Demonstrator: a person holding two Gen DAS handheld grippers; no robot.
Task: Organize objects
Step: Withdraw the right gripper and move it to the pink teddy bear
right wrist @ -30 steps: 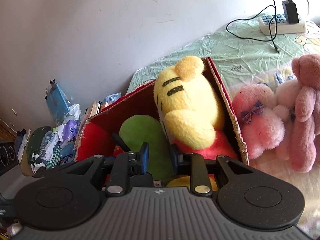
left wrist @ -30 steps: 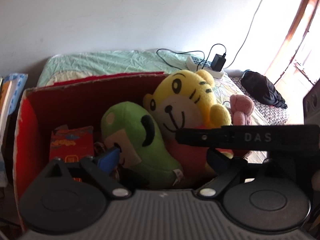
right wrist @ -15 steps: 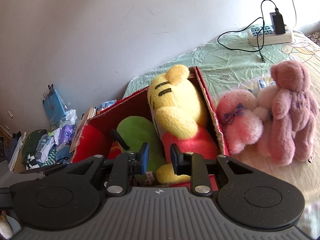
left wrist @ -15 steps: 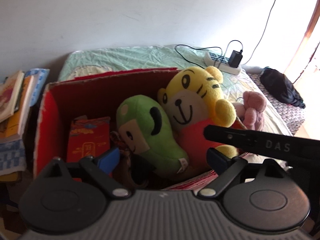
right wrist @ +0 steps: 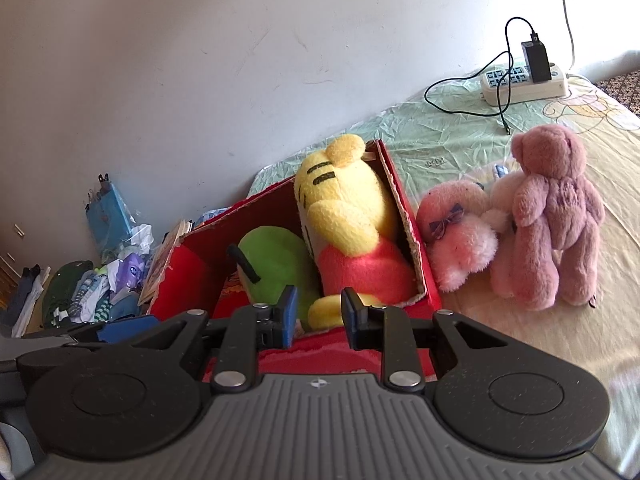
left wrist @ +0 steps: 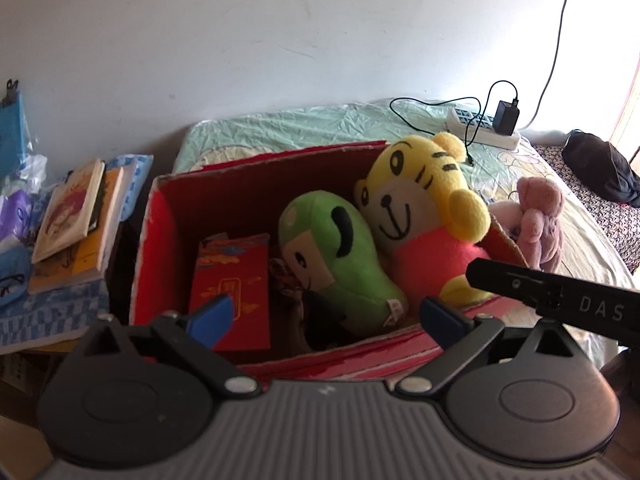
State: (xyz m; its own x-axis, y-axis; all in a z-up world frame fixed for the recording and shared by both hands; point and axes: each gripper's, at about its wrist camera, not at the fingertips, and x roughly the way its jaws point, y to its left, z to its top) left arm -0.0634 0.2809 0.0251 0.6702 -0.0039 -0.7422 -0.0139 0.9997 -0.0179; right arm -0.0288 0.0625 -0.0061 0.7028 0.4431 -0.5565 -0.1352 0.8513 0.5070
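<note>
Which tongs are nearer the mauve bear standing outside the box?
Right. The right tongs hang over the box's near wall, the mauve bear just beyond that wall. The left tongs sit wide open toward the box's far side.

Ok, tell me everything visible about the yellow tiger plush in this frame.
The yellow tiger plush is soft pile fabric with black stripes, round yellow ears, a pale smiling face and a red-orange body. It sits upright in the right end of the red cardboard box, leaning on its side wall, pressed against the green plush. Neither gripper touches it.
</note>
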